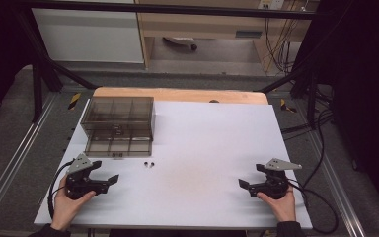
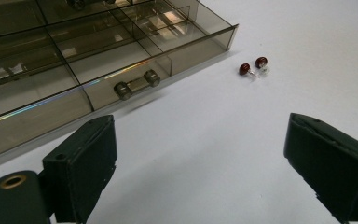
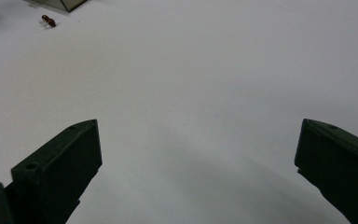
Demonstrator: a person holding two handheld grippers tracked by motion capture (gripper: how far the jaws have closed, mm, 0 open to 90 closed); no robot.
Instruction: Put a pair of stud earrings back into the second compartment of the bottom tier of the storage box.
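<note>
White table top (image 1: 207, 148) on a wooden board (image 1: 177, 94), edge showing at the far side; grey carpeted floor (image 1: 10, 118) around it, metal rails (image 1: 10, 158) along both sides; black frame bars (image 1: 44, 64) overhead and at the corners; pale cabinet (image 1: 89, 34) and wooden desk (image 1: 202, 24) beyond; hanging cables (image 1: 281, 34) far right; dim, even light.

The setting is a laboratory recording station. A white-topped bench (image 1: 212, 148) stands inside a black metal frame (image 1: 44, 74), with black curtains (image 1: 365, 74) at both sides. Aluminium rails (image 1: 10, 153) run along the grey floor. Bundled cables (image 1: 276, 39) hang at the rear, near a light wooden cabinet (image 1: 202, 24) and a white panel (image 1: 89, 34).
</note>
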